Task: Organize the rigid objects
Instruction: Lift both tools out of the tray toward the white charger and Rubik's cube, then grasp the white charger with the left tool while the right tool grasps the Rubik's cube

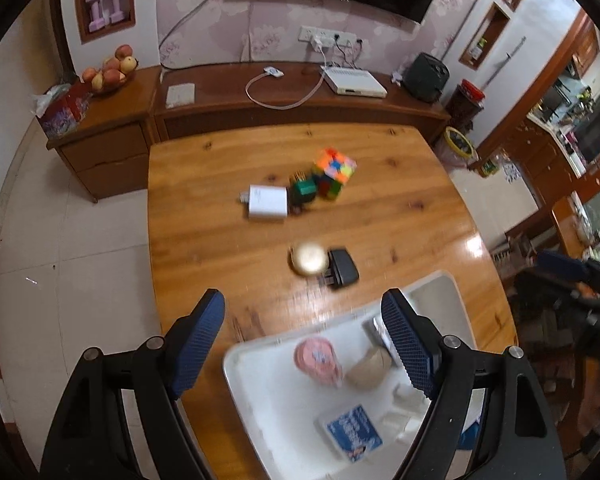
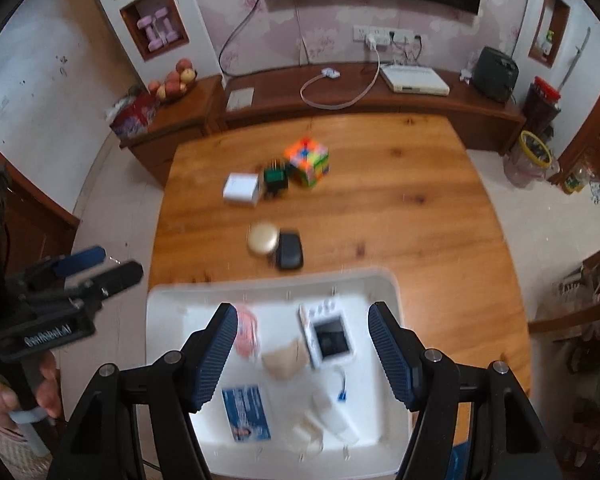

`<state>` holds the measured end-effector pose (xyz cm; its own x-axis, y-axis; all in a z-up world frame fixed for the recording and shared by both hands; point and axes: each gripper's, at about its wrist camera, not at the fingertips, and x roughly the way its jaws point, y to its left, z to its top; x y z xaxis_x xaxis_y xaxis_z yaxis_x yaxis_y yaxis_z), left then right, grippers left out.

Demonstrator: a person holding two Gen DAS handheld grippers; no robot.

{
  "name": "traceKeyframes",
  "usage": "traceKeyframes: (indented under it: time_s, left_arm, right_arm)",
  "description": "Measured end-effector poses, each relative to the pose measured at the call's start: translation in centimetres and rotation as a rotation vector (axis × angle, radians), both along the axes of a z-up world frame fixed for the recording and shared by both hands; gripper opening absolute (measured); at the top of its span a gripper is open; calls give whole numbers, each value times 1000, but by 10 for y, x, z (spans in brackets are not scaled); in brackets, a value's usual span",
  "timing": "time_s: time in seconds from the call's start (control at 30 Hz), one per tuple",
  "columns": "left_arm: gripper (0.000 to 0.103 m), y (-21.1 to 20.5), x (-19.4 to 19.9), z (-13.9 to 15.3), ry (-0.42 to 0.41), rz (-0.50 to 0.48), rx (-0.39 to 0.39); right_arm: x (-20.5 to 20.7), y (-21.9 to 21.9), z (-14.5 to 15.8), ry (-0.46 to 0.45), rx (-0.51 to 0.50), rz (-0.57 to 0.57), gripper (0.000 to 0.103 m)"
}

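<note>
Wooden bench [image 2: 420, 208] still carries five pieces (cube [image 2: 307, 161] included) — white bin [image 2: 172, 300] part-filled; both grippers [image 1: 304, 344] [image 2: 302, 344] released, empty.

Wooden table [image 2: 400, 208] carries white tray [image 2: 172, 300], cube [image 2: 307, 161], charger [image 2: 241, 189], black case [image 2: 289, 255].

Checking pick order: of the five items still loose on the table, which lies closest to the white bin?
The black charger, beside the gold round case; the other three sit farther back.

Glossy varnished wood table [image 2: 420, 208], smooth white plastic tray [image 2: 172, 308], shiny gold round case [image 2: 263, 237], matt black charger [image 2: 289, 255]
</note>
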<state>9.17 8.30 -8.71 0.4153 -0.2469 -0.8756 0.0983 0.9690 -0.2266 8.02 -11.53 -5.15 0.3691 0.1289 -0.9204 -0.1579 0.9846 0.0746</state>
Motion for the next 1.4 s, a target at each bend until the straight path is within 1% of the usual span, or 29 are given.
traceKeyframes:
  time_s: [0.07,0.13,0.23,0.3,0.4,0.47,0.5,0.57,0.67,0.7,0.8,0.87,0.97,1.1,1.17,1.23,1.4]
  left_arm:
    - [83,2,18,1,2,15,1]
    - [83,3,34,-3,7,25,0]
    - [83,4,61,-20,46,46,-4]
    - [83,4,80,-37,80,56,-23]
    - [83,4,109,-70,150,72,-39]
    - [83,4,128,-95,198,87,-45]
    - [83,4,135,-106,217,92,-50]
    - [83,4,146,-121,240,97,-58]
    - [83,1,158,-143,267,100,-61]
    - [83,-1,162,-151,274,102,-60]
    - [83,-5,169,-164,288,110,-60]
    - [83,-8,171,-170,290,116,-62]
    - [83,-12,175,-177,296,118,-54]
    - [83,-18,178,-185,296,104,-21]
    - [83,-20,179,-188,295,105,-15]
    - [83,-19,180,-192,300,111,-12]
    - [83,-18,182,-196,298,126,-22]
  right_arm:
    - [22,1,11,-14,-8,10,70]
    - [43,2,18,-24,-9,10,77]
    - [84,6,18,-27,-2,12,78]
    - [112,8,10,-9,-4,6,78]
    - [157,10,-15,51,8,-15,78]
    - [183,12,-39,100,19,-31,78]
    - [198,13,-56,133,18,-43,78]
    - [219,15,-85,181,17,-69,78]
    - [240,19,-121,241,11,-106,78]
    - [249,19,-138,273,15,-129,78]
    - [265,18,-168,322,35,-182,78]
    - [273,21,-179,322,15,-197,78]
    - [283,30,-191,319,-23,-198,78]
    - [294,42,-208,343,-38,-191,78]
    - [297,46,-214,351,-67,-197,78]
    - [298,50,-223,369,-104,-204,78]
    - [301,52,-247,435,-134,-203,78]
